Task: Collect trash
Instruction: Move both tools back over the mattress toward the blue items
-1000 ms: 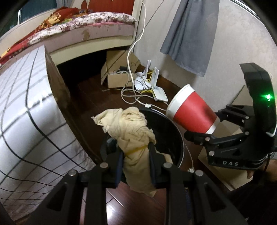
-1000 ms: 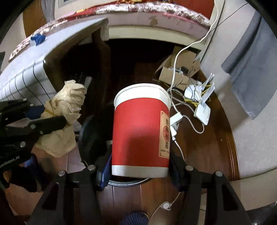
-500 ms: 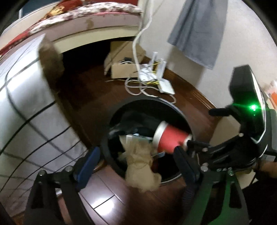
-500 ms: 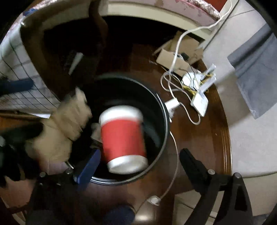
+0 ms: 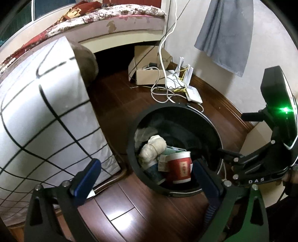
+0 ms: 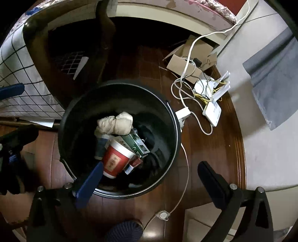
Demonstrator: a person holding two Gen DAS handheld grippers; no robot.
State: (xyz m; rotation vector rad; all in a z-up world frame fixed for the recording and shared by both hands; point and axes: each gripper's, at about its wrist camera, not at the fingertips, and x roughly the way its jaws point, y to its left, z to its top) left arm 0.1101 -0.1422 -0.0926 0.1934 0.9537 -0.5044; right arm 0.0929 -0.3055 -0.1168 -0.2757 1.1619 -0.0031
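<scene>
A round black trash bin (image 5: 134,167) (image 6: 173,119) stands on the dark wood floor. Inside lie a red paper cup (image 5: 179,168) (image 6: 115,160), a crumpled beige cloth (image 5: 152,147) (image 6: 116,122) and a green carton (image 6: 136,142). My left gripper (image 5: 147,176) is open and empty, above the bin's near rim. My right gripper (image 6: 150,178) is open and empty, above the bin's near side. The right gripper's body with a green light (image 5: 275,141) shows in the left wrist view.
A table with a white checked cloth (image 5: 42,115) stands left of the bin. A cardboard box (image 5: 149,72), white cables (image 6: 184,89) and a white router (image 6: 212,111) lie on the floor beyond. A grey cloth (image 5: 225,31) hangs on the wall. A bed (image 5: 111,16) is at the back.
Both grippers opened. The beige cloth dropped from the left one and the red cup from the right one; both now lie in the bin.
</scene>
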